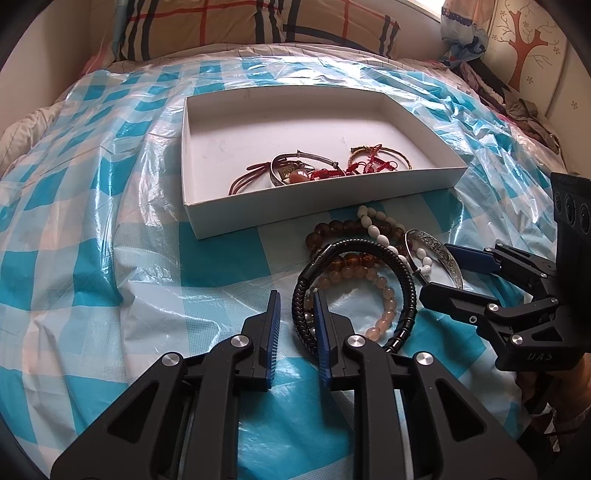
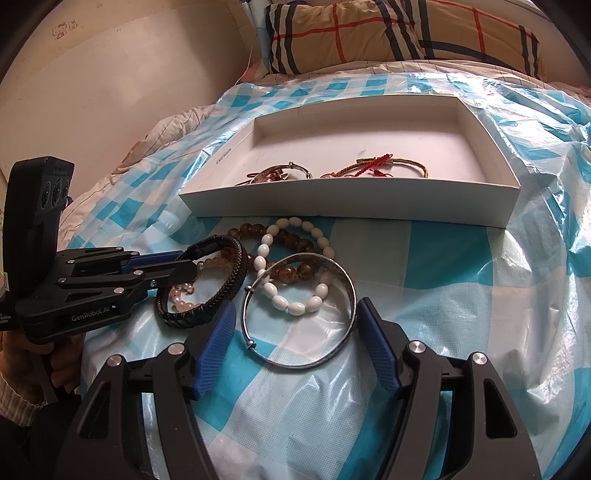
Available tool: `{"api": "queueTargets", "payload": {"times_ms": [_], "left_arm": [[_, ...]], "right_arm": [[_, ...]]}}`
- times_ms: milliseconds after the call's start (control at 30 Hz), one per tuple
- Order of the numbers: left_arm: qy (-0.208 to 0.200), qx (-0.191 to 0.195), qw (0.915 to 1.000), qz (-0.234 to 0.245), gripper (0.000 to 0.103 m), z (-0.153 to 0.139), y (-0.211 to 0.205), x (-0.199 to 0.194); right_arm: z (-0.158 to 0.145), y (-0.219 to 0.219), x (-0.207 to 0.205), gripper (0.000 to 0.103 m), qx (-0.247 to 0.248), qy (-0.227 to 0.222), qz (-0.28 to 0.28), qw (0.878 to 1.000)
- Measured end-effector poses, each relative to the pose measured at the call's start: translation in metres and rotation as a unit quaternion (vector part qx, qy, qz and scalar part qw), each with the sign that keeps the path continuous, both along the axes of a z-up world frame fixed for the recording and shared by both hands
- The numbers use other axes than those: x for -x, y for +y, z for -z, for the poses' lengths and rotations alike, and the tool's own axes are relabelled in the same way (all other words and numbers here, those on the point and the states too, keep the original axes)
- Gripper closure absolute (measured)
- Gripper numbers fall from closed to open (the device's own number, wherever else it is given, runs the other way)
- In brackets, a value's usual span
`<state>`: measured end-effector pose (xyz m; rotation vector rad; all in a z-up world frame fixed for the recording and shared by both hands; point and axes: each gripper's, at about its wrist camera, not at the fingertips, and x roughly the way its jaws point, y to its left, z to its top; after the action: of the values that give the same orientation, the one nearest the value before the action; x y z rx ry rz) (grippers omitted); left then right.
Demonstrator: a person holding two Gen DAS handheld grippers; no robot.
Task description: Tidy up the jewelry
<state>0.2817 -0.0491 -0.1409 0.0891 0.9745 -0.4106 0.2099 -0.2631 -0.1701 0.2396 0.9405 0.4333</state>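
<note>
A white shallow box (image 1: 207,221) (image 2: 332,201) sits on the bed and holds a silver bangle (image 1: 306,157), red cord pieces (image 1: 332,172) and a gold cord bracelet (image 1: 384,152). In front of it lies a pile: black braided leather bracelet (image 1: 402,284) (image 2: 225,284), amber bead bracelet (image 1: 332,227) (image 2: 295,240), white bead bracelet (image 1: 376,230) (image 2: 291,304), pink bead bracelet (image 1: 384,306) (image 2: 181,304) and engraved silver bangle (image 1: 439,253) (image 2: 299,310). My left gripper (image 1: 296,299) (image 2: 184,260) is open, its right finger against the black bracelet. My right gripper (image 2: 295,308) (image 1: 436,266) is open, its fingers either side of the silver bangle.
A blue-and-white checked plastic sheet (image 1: 110,258) (image 2: 461,295) covers the bed. A plaid pillow (image 1: 258,26) (image 2: 388,33) lies at the head. A beige wall (image 2: 110,74) runs on the left and clothes (image 1: 517,107) are heaped at the right.
</note>
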Motion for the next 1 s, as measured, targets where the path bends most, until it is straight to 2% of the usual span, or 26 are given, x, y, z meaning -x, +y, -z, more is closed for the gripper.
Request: {"api": "queueTargets", "payload": {"times_ms": [67,167,1000], "left_arm": [[-0.003,-0.002,1.0,0.0,0.086,-0.0007,-0.0007,0.0011],[-0.009,-0.003,0.9999,0.004,0.09,-0.0028,-0.0029,0.0035],[-0.001,-0.003,1.0,0.009,0.089,0.0006,-0.0056,0.0021]], "right_arm": [[-0.001,-0.0012,0.0004,0.042,0.0,-0.004,0.005,1.0],[-0.003,-0.0018,0.0013,0.042,0.003,-0.01,0.007,1.0],[-0.0015,-0.0029,0.0,0.042,0.01,-0.007,0.01,1.0]]}}
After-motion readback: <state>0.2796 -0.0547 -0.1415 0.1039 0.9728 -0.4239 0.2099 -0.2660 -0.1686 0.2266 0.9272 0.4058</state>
